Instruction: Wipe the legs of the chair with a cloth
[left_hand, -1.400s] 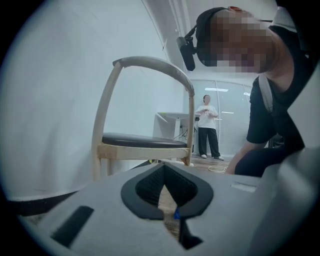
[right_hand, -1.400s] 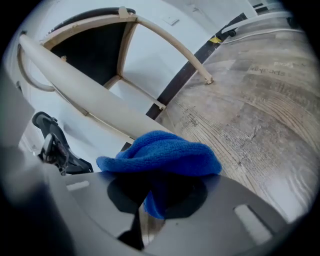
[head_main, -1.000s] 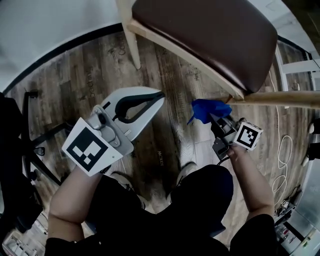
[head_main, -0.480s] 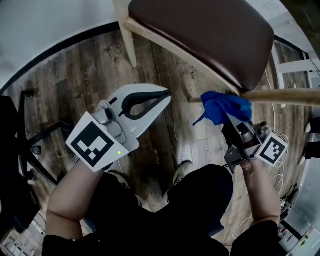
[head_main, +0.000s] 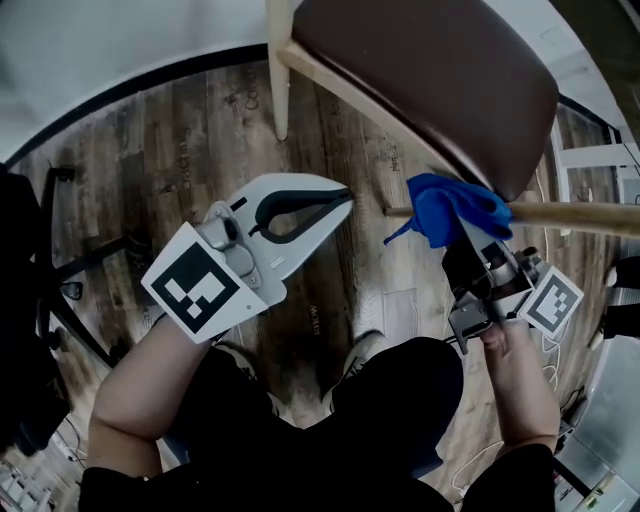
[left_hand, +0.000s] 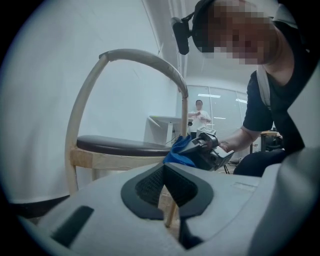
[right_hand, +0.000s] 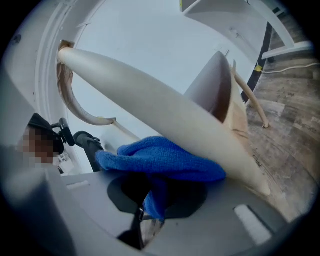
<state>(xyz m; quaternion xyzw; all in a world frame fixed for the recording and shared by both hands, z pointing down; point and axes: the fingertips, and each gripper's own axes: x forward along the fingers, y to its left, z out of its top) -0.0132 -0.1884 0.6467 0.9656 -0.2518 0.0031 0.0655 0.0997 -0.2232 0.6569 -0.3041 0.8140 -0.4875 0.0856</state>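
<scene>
The wooden chair, with its brown seat (head_main: 430, 70), fills the top of the head view. One pale leg (head_main: 570, 214) runs sideways to the right; the right gripper view shows the same leg (right_hand: 165, 112) close up. A blue cloth (head_main: 455, 207) lies pressed against that leg, and my right gripper (head_main: 463, 238) is shut on it. The cloth (right_hand: 160, 161) drapes over the jaws and touches the leg's underside. My left gripper (head_main: 343, 198) hovers over the floor left of the cloth, shut and empty. The left gripper view shows the cloth (left_hand: 180, 152) beyond its jaws (left_hand: 164, 170).
Another chair leg (head_main: 279, 80) stands at the top centre. A black office-chair base (head_main: 60, 290) is at the left, and white cables (head_main: 565, 320) lie on the wood floor at the right. A white frame (head_main: 590, 155) stands behind the chair. A person (left_hand: 199, 114) stands far off.
My right gripper carried the cloth right and slightly up, from below the leg onto it. My left gripper drifted a little to the right, still shut.
</scene>
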